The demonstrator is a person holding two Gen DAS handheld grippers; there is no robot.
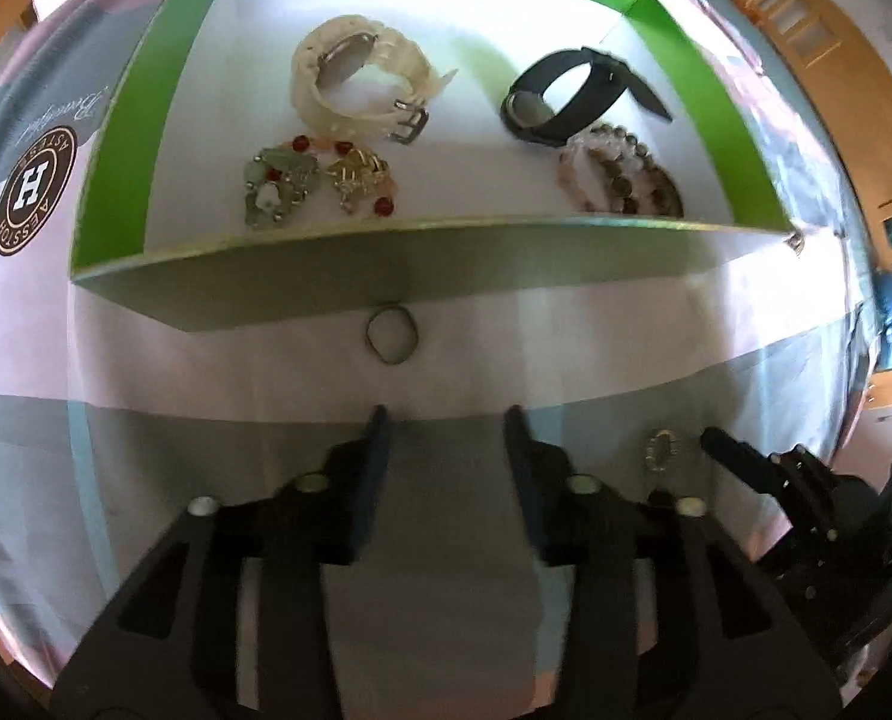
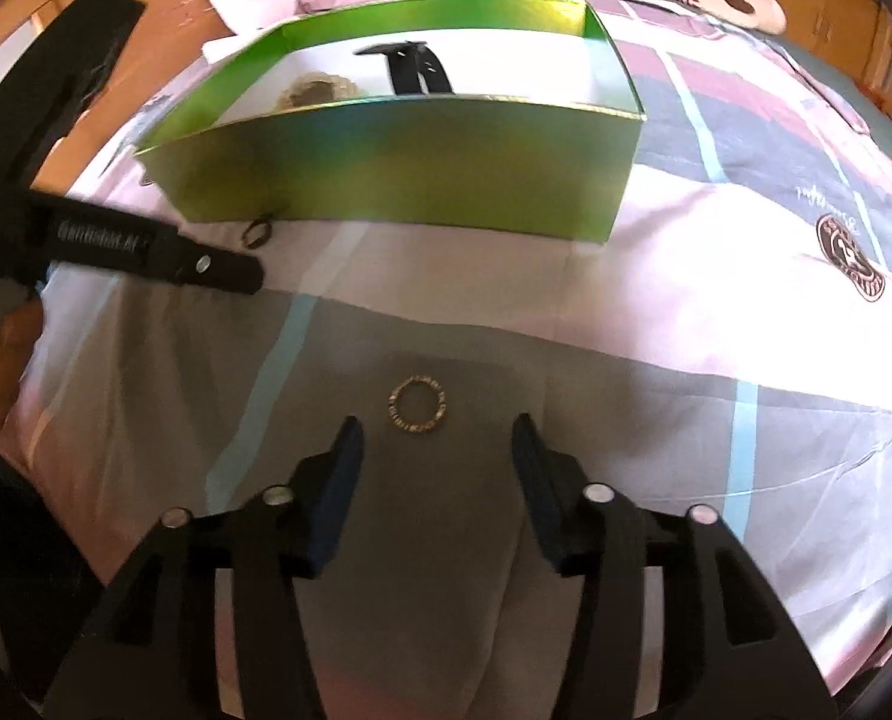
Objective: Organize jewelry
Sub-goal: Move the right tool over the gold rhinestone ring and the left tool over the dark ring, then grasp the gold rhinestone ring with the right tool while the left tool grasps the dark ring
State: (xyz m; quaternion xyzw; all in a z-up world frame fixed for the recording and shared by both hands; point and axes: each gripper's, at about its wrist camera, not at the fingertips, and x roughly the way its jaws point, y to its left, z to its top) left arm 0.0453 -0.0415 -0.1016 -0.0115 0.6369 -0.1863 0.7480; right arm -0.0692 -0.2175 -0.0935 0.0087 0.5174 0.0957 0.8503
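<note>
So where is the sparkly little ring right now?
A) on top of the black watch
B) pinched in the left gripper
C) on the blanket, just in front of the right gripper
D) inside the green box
C: the sparkly ring lies flat on the grey blanket just ahead of the right gripper, whose jaws stand apart with nothing between them.

Box [image 1: 679, 36]: green walls, white floor. Watches: one cream [image 1: 356, 84], one black [image 1: 571, 99]. Rings: one dark [image 1: 390, 336], one gold [image 2: 417, 404]. Bedcover [image 2: 715, 324]: pink, grey, pale-blue stripes, brown emblem.
</note>
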